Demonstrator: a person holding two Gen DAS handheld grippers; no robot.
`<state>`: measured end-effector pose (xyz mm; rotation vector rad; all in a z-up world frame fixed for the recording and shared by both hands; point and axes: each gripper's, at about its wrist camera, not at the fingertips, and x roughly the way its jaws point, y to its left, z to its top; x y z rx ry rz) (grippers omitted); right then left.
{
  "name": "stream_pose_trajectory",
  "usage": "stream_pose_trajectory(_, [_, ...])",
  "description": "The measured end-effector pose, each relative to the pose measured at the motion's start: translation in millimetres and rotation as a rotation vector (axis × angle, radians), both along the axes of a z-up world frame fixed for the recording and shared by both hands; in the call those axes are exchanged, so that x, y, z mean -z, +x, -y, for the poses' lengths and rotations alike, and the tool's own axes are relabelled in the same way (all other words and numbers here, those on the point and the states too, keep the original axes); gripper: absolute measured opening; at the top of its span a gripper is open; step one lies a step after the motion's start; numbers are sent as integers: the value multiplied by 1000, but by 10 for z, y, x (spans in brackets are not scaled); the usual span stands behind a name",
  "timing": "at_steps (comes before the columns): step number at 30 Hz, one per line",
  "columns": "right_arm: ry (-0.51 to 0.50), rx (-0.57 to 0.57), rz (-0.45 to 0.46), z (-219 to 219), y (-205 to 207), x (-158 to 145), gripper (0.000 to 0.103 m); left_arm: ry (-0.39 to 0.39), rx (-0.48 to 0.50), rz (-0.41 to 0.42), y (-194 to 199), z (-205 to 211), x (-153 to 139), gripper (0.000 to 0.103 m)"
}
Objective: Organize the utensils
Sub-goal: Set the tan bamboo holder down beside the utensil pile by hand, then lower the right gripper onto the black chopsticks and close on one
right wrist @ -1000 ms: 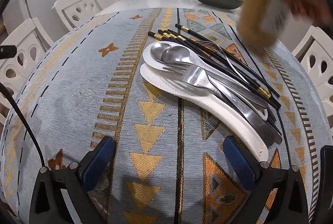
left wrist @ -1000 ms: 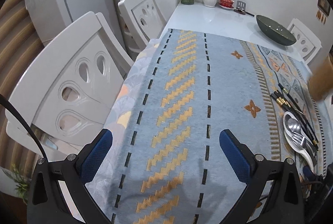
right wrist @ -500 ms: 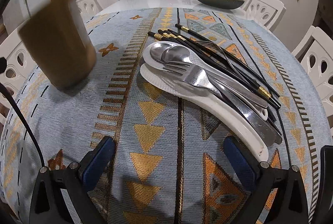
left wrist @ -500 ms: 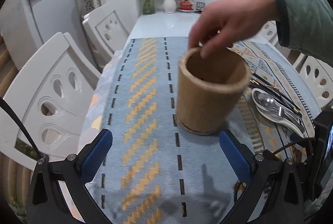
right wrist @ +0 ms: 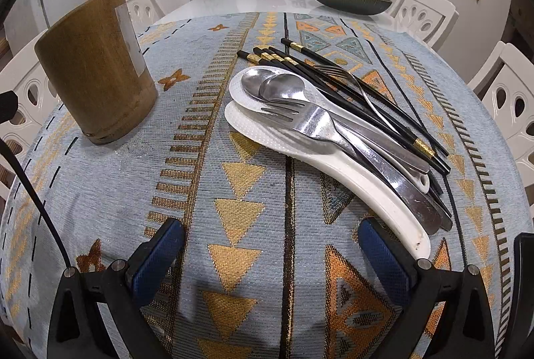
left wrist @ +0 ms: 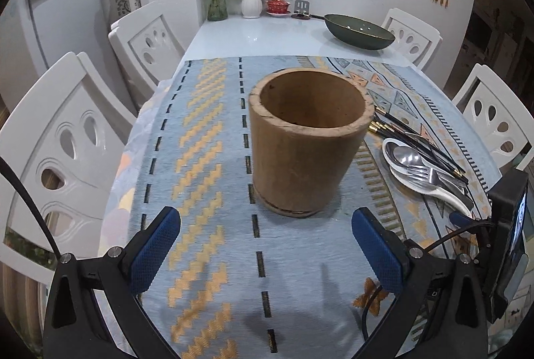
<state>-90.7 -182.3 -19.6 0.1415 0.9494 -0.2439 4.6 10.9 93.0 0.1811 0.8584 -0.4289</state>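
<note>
Our left tool is spread wide and holds nothing, hovering over the patterned cloth on the desk. Our right tool is just as wide and empty. The wooden holder stands upright just ahead of the left tool, with nothing visible inside. Right of the holder lies the utensil pile: white ladles, spoons, a fork and black chopsticks, overlapping. Beyond the holder sits a dark bowl.
</note>
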Motion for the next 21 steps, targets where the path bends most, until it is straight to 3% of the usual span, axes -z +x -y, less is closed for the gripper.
stream_pose_trajectory(11, [-2, 1, -1, 5, -2, 3, 103, 0, -26, 59, -84, 78, -67, 102])
stream_pose_trajectory(21, [22, -9, -36, -28, 23, -27, 103, -40, -82, 26, 36, -57, 6, 102])
